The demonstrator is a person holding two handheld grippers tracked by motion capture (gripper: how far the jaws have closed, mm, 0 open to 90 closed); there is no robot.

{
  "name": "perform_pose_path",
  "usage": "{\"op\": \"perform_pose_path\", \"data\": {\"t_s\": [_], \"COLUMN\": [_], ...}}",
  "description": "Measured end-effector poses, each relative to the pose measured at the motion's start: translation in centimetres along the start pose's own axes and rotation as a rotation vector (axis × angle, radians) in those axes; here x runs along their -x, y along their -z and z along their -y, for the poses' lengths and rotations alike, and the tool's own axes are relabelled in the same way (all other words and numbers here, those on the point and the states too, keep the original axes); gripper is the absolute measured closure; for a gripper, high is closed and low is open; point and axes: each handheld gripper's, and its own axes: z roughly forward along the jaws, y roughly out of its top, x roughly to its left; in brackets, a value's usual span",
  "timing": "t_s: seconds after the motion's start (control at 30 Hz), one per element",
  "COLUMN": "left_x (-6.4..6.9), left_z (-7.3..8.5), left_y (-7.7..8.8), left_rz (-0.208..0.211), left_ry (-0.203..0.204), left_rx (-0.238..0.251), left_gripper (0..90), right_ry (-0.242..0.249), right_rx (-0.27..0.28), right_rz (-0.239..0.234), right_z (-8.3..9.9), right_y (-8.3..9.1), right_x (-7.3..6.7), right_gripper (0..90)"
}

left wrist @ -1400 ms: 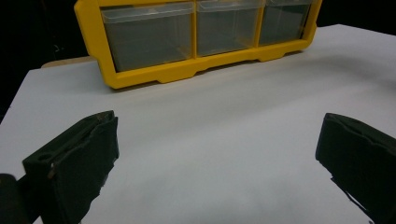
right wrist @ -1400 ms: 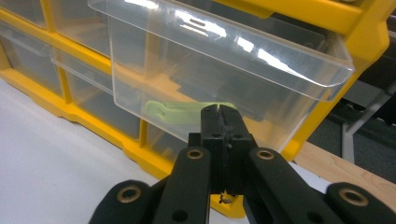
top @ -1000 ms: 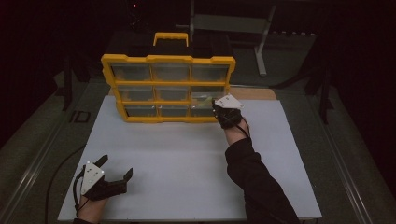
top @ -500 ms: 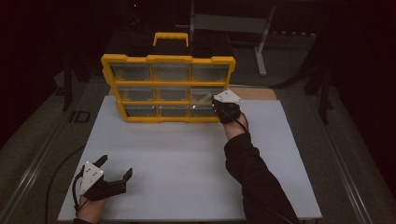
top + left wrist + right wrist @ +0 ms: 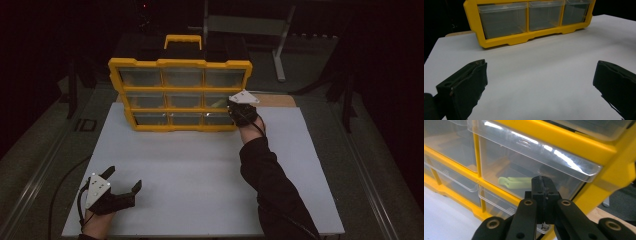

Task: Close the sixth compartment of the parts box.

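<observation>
High view shows us a yellow box of drawers (image 5: 180, 92) standing at the top middle of the frame, on the far part of a white board (image 5: 200, 170). Our right gripper (image 5: 239, 111) is up against its right side, at the middle row. Our left gripper (image 5: 122, 186) waits at the lower left, jaws spread wide, with nothing between them.

Right gripper view puts the clear drawer (image 5: 529, 170) across the middle of the frame, with our right gripper (image 5: 543, 185) just below its front lip. The jaws are squeezed tight together, and we see nothing pinched in them. A pale green thing (image 5: 515, 182) lies inside the drawer (we cannot tell what it is).

We think the drawer is light, hard and smooth, so it may slip. It is thin plastic and might crack if we squeeze hard. The best place to grab looks like the front lip along the top edge. We would pull straight out.
</observation>
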Motion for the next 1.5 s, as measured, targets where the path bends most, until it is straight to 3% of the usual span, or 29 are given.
{"op": "perform_pose_path", "data": {"t_s": [0.27, 0.5, 0.57, 0.7, 0.83, 0.93, 1.1, 1.27, 1.5], "left_x": [-0.1, -0.2, -0.2, -0.1, -0.1, -0.2, -0.1, -0.1, -0.1], "left_z": [0.1, 0.1, 0.1, 0.1, 0.1, 0.1, 0.1, 0.1, 0.1], "left_y": [0.0, 0.0, 0.0, 0.0, 0.0, 0.0, 0.0, 0.0, 0.0], "left_rz": [-0.001, -0.005, -0.005, -0.002, -0.004, -0.006, -0.005, -0.004, -0.003], "left_ry": [0.003, 0.003, 0.001, 0.001, 0.003, 0.001, 0.0, 0.001, -0.001], "left_rx": [0.0, -0.004, -0.003, -0.004, -0.005, -0.005, -0.005, -0.007, -0.007], "left_gripper": [0.0, 0.0, 0.0, 0.0, 0.0, 0.0, 0.0, 0.0, 0.0], "right_ry": [-0.006, 0.023, 0.006, -0.074, -0.101, -0.113, -0.13, -0.113, -0.105], "right_rx": [0.01, -0.001, -0.001, -0.001, -0.01, -0.003, -0.003, -0.022, -0.038], "right_rz": [-0.008, -0.005, -0.017, -0.065, -0.089, -0.108, -0.151, -0.183, -0.196], "right_z": [-0.3, -0.2, -0.3, -0.3, -0.3, -0.2, -0.1, 0.1, 0.4], "right_y": [-0.2, -0.2, -0.1, 0.3, 0.5, 0.9, 1.3, 1.5, 1.7], "right_x": [-0.2, -0.3, -0.3, -0.4, -0.4, -0.7, -1.0, -1.4, -1.6], "right_gripper": [90.0, 90.0, 90.0, 90.0, 87.4, 81.8, 64.1, 46.2, 28.8]}}
